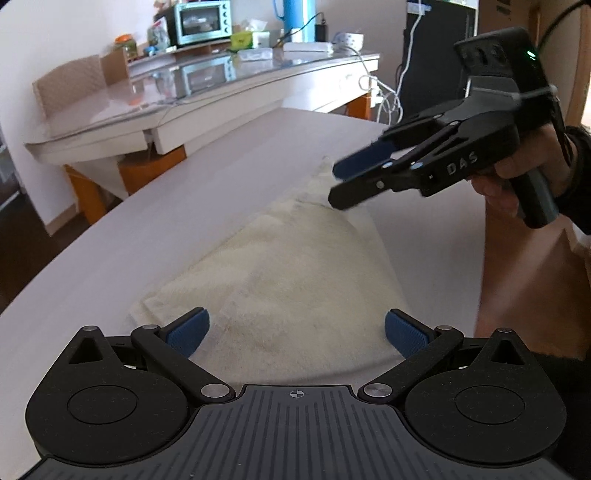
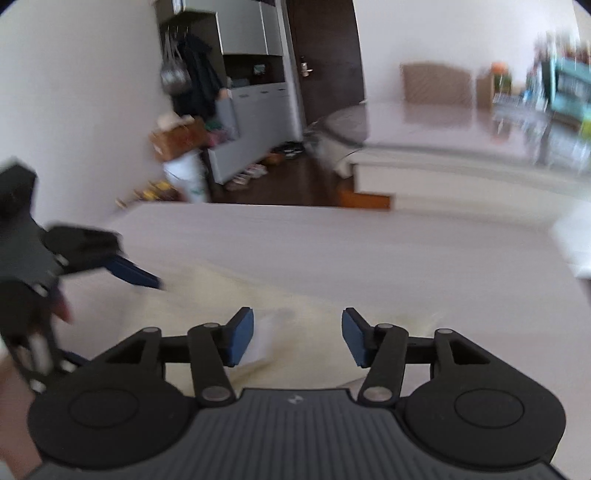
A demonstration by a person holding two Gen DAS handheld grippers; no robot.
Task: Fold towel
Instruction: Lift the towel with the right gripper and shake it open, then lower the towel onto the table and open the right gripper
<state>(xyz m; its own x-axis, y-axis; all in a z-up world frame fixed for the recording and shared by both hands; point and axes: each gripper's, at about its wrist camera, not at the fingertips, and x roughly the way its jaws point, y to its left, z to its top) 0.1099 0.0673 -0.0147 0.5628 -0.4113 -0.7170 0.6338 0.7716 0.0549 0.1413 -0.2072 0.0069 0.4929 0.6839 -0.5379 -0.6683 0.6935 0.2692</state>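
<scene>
Towel (image 1: 295, 280) flat on table (image 1: 147, 229), beneath left claw (image 1: 297, 332) and right claw (image 2: 297, 338); both wide, empty.

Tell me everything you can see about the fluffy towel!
The cream, fluffy terry-cloth towel lies rumpled on the pale grey table, its far end narrowing to a bunched tip. A white tag shows at one edge. Both grippers' blue-padded fingers stand open over it, not pinching it.

1. A teal toaster oven (image 1: 202, 22) sits at the upper left of the left wrist view, on a glass-topped side table (image 1: 207, 94).
2. A blue kettle (image 1: 295, 16) stands at top centre.
3. Upper centre of the right wrist view: a dark door (image 2: 325, 55) and, perhaps, shoes (image 2: 247, 173), blurred.
</scene>
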